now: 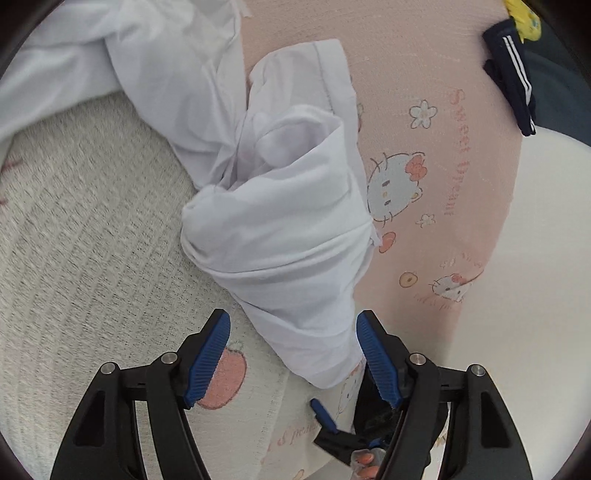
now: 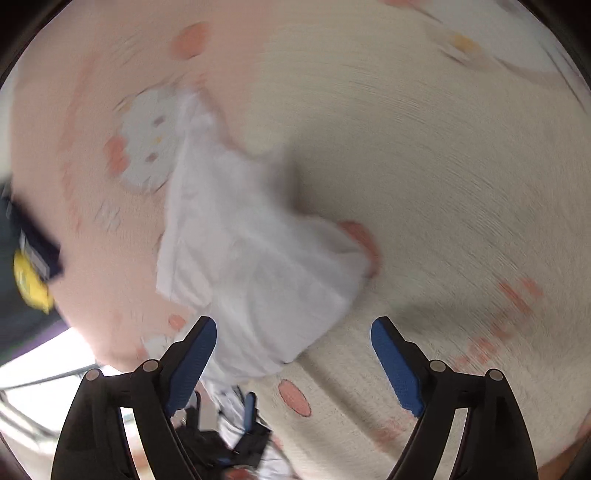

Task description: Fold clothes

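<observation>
- White cotton, a crumpled white garment [image 1: 280,221], lies bunched and twisted on the cartoon-print blanket [image 1: 436,155]. It straddles the line where the blanket's pink half meets its cream half.
- From the left wrist view, the left hand-held gripper [image 1: 293,354] has its blue pads spread apart. The garment's near tip reaches down between them, with nothing pinched that I can see.
- Below that tip, the right hand-held gripper [image 1: 343,432] shows low in the picture with a person's fingers [image 1: 364,461] behind it. It sits just beside the garment's end.
- Far from the garment, at the blanket's pink edge, a dark striped garment [image 1: 511,88] lies with something yellow [image 1: 524,16] touching it.
- From the right wrist view, everything is blurred. The right hand-held gripper [image 2: 293,354] stands wide apart, and the white garment [image 2: 255,258] lies ahead of it, its near end running down past the left pad.
- Under that end the left hand-held gripper [image 2: 236,435] is visible, too smeared to tell how it stands from here.
- My reading: the garment is a wad with no flat panel or clean fold. So the step in hand looks like taking hold of its near end to spread it.
- The next move calls for each gripper to close on a separate bit of hem, single layer if possible. Then they should draw apart over the blanket's cream half until the twist comes out.
</observation>
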The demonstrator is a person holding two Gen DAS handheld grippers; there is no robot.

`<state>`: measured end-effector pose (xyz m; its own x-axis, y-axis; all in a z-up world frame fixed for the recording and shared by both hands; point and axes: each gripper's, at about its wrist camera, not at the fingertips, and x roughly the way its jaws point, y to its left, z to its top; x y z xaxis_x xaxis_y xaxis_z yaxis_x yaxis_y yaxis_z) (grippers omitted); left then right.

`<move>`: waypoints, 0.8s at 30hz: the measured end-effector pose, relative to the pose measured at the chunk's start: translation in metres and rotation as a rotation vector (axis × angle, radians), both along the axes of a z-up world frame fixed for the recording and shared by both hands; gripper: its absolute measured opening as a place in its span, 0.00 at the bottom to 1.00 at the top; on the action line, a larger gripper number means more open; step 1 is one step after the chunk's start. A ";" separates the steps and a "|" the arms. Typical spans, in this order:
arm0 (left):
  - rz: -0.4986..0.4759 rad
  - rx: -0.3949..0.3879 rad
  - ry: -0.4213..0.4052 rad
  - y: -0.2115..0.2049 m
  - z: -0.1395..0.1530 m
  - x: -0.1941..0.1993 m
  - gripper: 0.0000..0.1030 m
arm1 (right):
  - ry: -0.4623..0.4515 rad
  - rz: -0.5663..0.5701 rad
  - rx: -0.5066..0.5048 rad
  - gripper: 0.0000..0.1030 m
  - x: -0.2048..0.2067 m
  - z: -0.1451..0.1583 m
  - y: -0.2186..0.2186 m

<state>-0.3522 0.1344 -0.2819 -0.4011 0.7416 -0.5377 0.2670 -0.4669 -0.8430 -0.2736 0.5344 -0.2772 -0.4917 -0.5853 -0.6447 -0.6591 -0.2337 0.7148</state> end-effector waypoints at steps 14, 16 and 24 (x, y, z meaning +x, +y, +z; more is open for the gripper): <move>0.051 0.095 0.001 0.016 -0.014 -0.019 0.67 | 0.142 -0.125 -0.081 0.98 -0.028 -0.013 -0.026; 0.098 0.137 -0.019 0.013 -0.018 -0.012 0.67 | 0.175 -0.155 -0.084 0.98 -0.031 -0.012 -0.030; 0.126 0.182 -0.077 0.031 -0.033 -0.020 0.67 | 0.230 -0.182 -0.091 0.98 -0.042 -0.015 -0.038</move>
<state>-0.3726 0.1654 -0.3154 -0.4600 0.7756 -0.4323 0.3802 -0.2679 -0.8853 -0.3157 0.4960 -0.2919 -0.7206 -0.5244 -0.4536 -0.5029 -0.0551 0.8626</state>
